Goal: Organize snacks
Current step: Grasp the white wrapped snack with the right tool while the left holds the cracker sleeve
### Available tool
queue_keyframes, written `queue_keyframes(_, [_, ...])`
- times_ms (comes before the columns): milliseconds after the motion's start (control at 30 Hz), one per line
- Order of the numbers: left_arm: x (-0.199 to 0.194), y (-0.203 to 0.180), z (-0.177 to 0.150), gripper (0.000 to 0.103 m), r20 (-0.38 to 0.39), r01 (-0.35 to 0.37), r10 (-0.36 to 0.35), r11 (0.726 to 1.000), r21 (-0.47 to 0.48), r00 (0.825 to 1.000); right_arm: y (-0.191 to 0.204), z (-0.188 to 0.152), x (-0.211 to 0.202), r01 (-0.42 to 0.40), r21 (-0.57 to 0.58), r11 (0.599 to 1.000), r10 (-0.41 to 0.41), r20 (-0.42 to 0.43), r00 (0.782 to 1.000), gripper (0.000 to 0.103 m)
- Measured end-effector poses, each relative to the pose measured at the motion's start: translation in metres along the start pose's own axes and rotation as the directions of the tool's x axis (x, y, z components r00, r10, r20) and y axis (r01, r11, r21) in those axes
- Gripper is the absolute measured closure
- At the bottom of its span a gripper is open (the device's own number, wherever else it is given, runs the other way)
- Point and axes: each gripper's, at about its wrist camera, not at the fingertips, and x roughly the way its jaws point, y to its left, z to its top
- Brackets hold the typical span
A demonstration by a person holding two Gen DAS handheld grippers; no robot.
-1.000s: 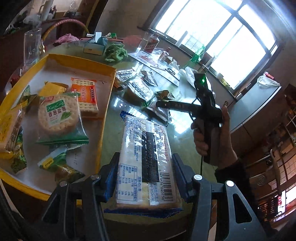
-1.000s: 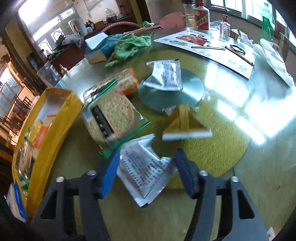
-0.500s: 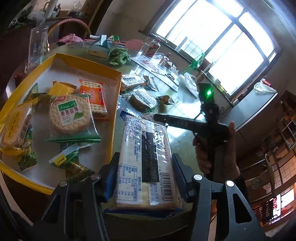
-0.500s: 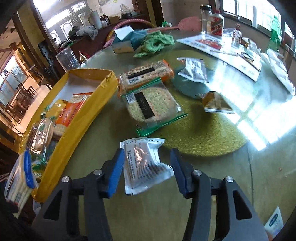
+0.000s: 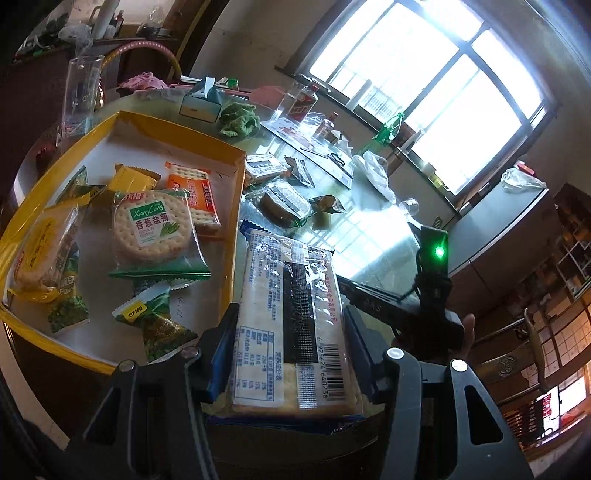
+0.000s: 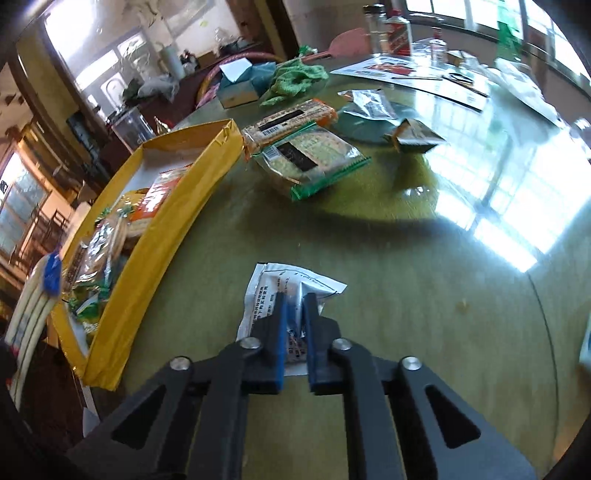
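Observation:
My left gripper (image 5: 290, 314) is shut on a long clear pack of white crackers (image 5: 288, 280), held above the table beside the yellow tray (image 5: 236, 192). The tray holds several snacks, among them a round cracker pack with a green label (image 5: 151, 229) and an orange cracker pack (image 5: 192, 192). My right gripper (image 6: 295, 297) is shut on a flat white packet (image 6: 291, 280) that lies on the green table, right of the tray wall (image 6: 177, 206). Farther back lie a round cracker pack (image 6: 310, 155), a long orange pack (image 6: 291, 118), a silver packet (image 6: 365, 99) and a small brown packet (image 6: 413, 136).
A green cloth (image 6: 295, 79), a tissue box (image 6: 236, 88), bottles (image 6: 397, 33) and a printed leaflet (image 6: 406, 74) crowd the far side of the round glass-topped table. A tall glass jar (image 5: 81, 92) stands behind the tray. A hand (image 5: 467, 332) holds the right tool.
The right gripper has drawn back toward the near side of the table with the white packet, and its jaws have closed from wide apart to pinching it. The left gripper still holds its cracker pack.

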Motion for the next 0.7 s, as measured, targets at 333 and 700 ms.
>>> queue_keyframes(333, [-0.033,0.019,0.013,0.048,0.076,0.004,-0.001,0.999,-0.037,0.997,0.041,-0.001,-0.056,-0.049,-0.008,0.999,0.05,0.147,0.988,0.101])
queue_keyframes(700, [-0.076,0.065,0.065,0.048,0.201,-0.037,0.055,0.995,-0.09,0.978,0.106,0.041,-0.072,-0.148,-0.063,0.987,0.158,0.214,0.964,0.101])
